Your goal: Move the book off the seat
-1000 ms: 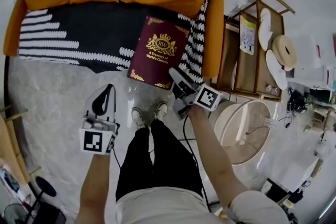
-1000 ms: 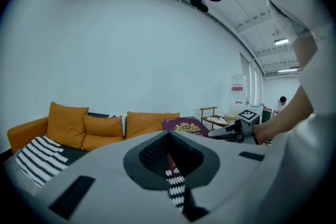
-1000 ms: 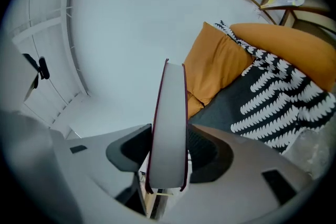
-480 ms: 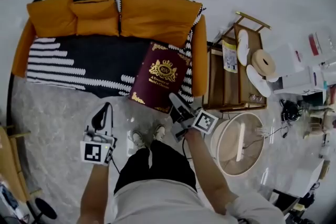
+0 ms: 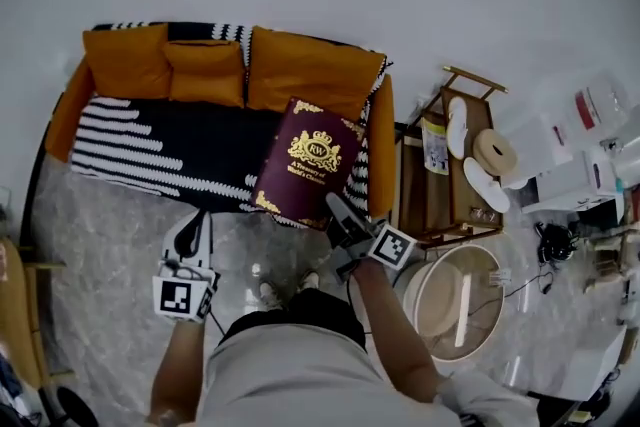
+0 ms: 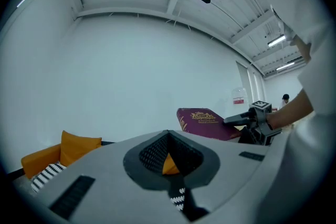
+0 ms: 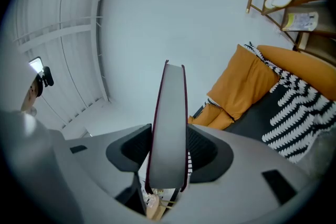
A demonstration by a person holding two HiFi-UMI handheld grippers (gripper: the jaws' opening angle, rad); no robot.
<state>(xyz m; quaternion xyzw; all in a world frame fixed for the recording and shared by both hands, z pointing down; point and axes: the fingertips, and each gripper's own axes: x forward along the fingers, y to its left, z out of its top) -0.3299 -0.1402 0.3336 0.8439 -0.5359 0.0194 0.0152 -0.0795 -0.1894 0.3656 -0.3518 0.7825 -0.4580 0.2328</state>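
Note:
A dark red book with a gold crest hangs over the right end of the sofa seat, lifted clear of it. My right gripper is shut on the book's near edge. In the right gripper view the book stands on edge between the jaws, its grey page block facing me. The left gripper view shows the book held out level by the right gripper. My left gripper hangs shut and holds nothing, over the floor in front of the sofa.
Orange cushions line the sofa back, and an orange armrest closes its right end. A wooden shelf rack stands right of the sofa, with a round pale tub in front of it. The person's feet are on the marble floor.
The book has come up off the seat in the right gripper and now sits higher against the sofa. The head view has pulled back. The left gripper has hardly moved.

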